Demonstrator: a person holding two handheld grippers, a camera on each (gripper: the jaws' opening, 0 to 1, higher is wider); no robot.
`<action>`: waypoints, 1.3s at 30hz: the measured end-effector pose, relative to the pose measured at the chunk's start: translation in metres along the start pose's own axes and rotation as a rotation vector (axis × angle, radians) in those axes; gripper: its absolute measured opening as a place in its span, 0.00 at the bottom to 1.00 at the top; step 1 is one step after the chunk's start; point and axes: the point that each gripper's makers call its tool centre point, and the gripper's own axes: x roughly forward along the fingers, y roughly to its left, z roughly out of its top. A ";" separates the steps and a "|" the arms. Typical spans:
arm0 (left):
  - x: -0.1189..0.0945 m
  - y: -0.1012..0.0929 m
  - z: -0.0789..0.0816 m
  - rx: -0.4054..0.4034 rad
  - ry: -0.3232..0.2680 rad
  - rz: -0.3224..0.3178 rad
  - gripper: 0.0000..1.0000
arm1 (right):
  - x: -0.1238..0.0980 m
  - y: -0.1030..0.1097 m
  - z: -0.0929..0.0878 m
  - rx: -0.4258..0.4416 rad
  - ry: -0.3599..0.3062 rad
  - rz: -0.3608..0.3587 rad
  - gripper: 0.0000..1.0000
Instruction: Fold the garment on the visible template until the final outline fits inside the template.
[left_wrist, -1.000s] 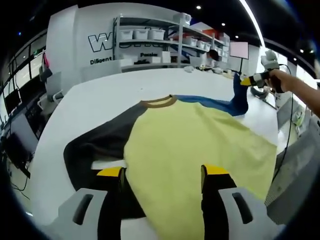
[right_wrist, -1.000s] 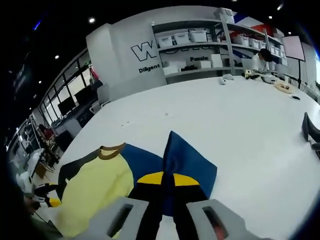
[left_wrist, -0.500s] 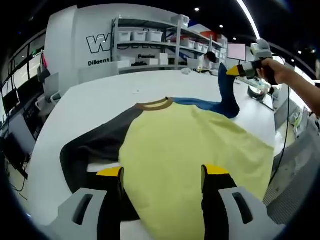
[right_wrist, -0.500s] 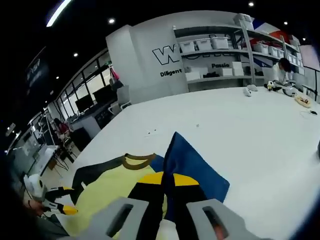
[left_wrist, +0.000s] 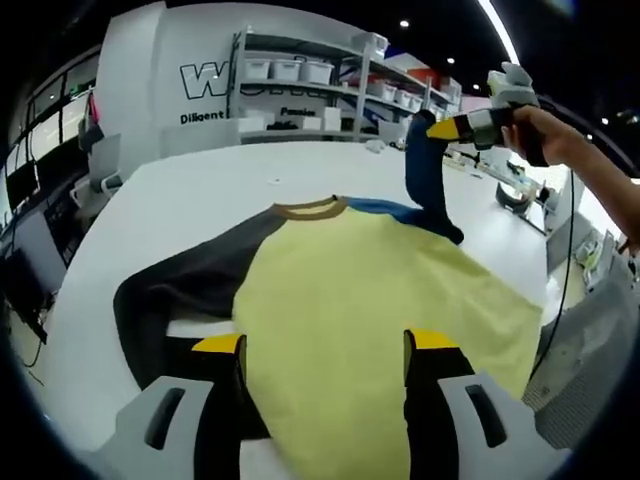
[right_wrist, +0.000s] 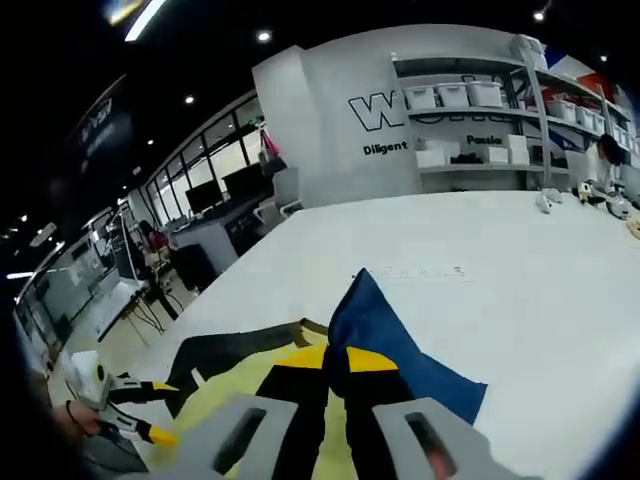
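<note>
A yellow shirt (left_wrist: 370, 300) with a brown collar (left_wrist: 310, 208) is lying spread on a wide white table (left_wrist: 200, 180). Its body is facing up. One sleeve is dark grey (left_wrist: 185, 290) and is stretching out flat toward the table edge. The other sleeve is blue (left_wrist: 425, 175).

The left gripper (left_wrist: 325, 345) is hovering low over the shirt's near hem. Its two yellow-tipped jaws are standing well apart with the yellow cloth showing between them, and it is gripping nothing.

The right gripper (left_wrist: 450, 128), held in a person's hand (left_wrist: 535, 135), is pinching the blue sleeve and lifting its end up off the table, so the sleeve is hanging in a tall fold above the shirt's shoulder. In the right gripper view, the jaws of this gripper (right_wrist: 335, 365) are closing tight on the blue cloth (right_wrist: 375, 325), which is rising as a peak just past the tips.

Shelves with white bins (left_wrist: 290, 90) are standing against the far wall.
</note>
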 end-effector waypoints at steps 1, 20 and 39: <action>0.000 0.000 0.000 0.000 -0.001 0.000 0.58 | 0.001 0.002 0.000 0.000 0.000 0.003 0.00; 0.003 -0.001 -0.003 -0.002 0.018 -0.005 0.59 | 0.064 0.080 -0.004 -0.136 0.072 0.131 0.00; 0.003 0.000 -0.002 0.000 0.018 -0.007 0.59 | 0.115 0.151 -0.056 -0.207 0.243 0.267 0.00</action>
